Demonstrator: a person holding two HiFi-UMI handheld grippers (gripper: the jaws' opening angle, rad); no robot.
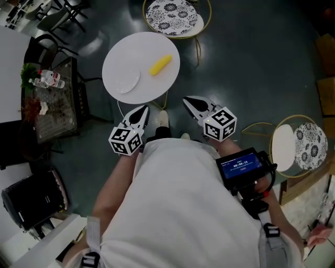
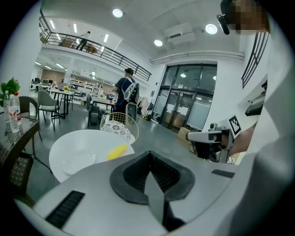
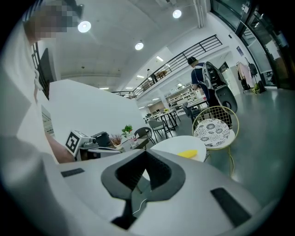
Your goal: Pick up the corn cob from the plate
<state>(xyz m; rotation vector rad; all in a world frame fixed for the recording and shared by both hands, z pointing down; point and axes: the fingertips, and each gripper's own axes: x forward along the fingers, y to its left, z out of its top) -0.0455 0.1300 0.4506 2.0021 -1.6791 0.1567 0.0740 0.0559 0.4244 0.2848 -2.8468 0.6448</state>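
A yellow corn cob (image 1: 160, 65) lies on the round white table (image 1: 131, 49), just right of a clear plate (image 1: 125, 81) and not on it. Both grippers hang near my body, short of the table's near edge. My left gripper (image 1: 142, 109) is shut with nothing in it, and my right gripper (image 1: 189, 100) also looks shut and empty. The left gripper view looks past its closed jaws (image 2: 150, 159) to the corn cob (image 2: 117, 150) and the plate (image 2: 79, 160). From the right gripper (image 3: 145, 159), the corn cob (image 3: 188, 153) shows on the table's far side.
A gold wire chair with a patterned cushion (image 1: 172, 15) stands behind the table, another (image 1: 306, 144) at the right. A glass-topped side table with bottles and a plant (image 1: 49, 99) is at the left. A person (image 2: 125, 90) stands far off.
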